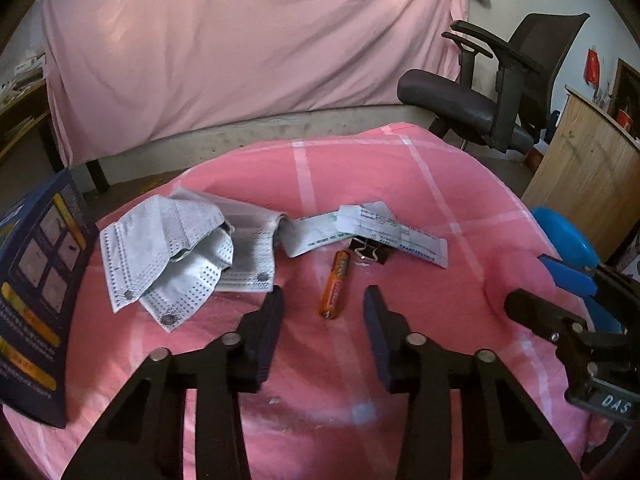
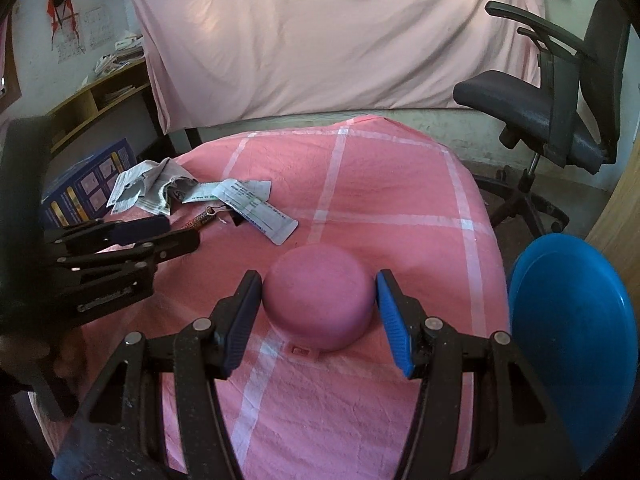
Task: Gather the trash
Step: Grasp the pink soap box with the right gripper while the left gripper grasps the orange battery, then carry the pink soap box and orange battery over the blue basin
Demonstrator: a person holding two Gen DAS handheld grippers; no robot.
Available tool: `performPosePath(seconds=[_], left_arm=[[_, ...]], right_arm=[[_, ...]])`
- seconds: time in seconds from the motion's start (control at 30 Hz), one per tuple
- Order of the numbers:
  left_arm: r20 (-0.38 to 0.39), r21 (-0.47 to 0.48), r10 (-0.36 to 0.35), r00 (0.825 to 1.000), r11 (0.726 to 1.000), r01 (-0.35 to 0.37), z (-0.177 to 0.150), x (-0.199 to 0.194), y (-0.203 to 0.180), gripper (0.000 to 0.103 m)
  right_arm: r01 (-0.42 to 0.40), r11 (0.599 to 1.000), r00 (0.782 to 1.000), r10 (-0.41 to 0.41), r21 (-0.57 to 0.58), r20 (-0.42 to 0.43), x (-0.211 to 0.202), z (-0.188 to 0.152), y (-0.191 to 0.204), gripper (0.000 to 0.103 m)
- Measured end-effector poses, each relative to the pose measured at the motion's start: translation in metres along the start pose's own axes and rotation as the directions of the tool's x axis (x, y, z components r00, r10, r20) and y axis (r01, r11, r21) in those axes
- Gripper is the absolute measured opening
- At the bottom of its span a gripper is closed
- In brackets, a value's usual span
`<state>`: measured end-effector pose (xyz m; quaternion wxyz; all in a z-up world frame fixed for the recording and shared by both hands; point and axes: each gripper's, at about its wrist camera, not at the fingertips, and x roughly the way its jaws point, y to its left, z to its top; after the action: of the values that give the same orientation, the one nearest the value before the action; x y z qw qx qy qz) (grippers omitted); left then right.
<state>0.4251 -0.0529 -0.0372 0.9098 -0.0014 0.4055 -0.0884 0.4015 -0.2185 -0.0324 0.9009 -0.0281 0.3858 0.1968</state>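
An orange battery (image 1: 335, 284) lies on the pink checked cloth (image 1: 400, 184), between the fingertips of my left gripper (image 1: 324, 304). The jaws stand apart from it on both sides, so the gripper is open. Behind the battery are crumpled grey face masks (image 1: 172, 264), folded paper slips (image 1: 360, 228) and a black binder clip (image 1: 370, 252). My right gripper (image 2: 318, 308) has its blue pads (image 2: 394, 320) against both sides of a pink round container (image 2: 320, 304) that rests on the cloth. The right wrist view shows the left gripper (image 2: 178, 232) low over the battery (image 2: 198, 222).
A dark blue printed box (image 1: 36, 280) stands at the table's left edge. A blue round lid or dish (image 2: 572, 344) sits off the right edge. An office chair (image 2: 560, 92) stands behind on the right, with a pink sheet (image 2: 320, 32) hanging at the back.
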Motion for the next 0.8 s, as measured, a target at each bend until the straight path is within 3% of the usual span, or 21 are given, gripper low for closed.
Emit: performPosePath(seconds=[0.23,0.6,0.8], left_arm=[[-0.018,-0.008,-0.015,1.000,1.000,0.014,0.006,0.005,-0.004,0.007],[0.001,-0.034,-0.024,1.000,0.999,0.024,-0.005,-0.010,-0.012,0.007],[0.052,-0.070,-0.029,0.998,0.997,0.033,-0.011,-0.029,-0.016,0.007]], right_arm=[[-0.008,1.000,1.000,0.008,0.013,-0.011,0.002,-0.003,0.000,0.082],[-0.011,1.000,0.999,0.011,0.022,-0.030,0.005,-0.006,0.000,0.082],[-0.033,0.997,0.998,0.030,0.064,0.049,-0.012,-0.008,-0.008,0.082]])
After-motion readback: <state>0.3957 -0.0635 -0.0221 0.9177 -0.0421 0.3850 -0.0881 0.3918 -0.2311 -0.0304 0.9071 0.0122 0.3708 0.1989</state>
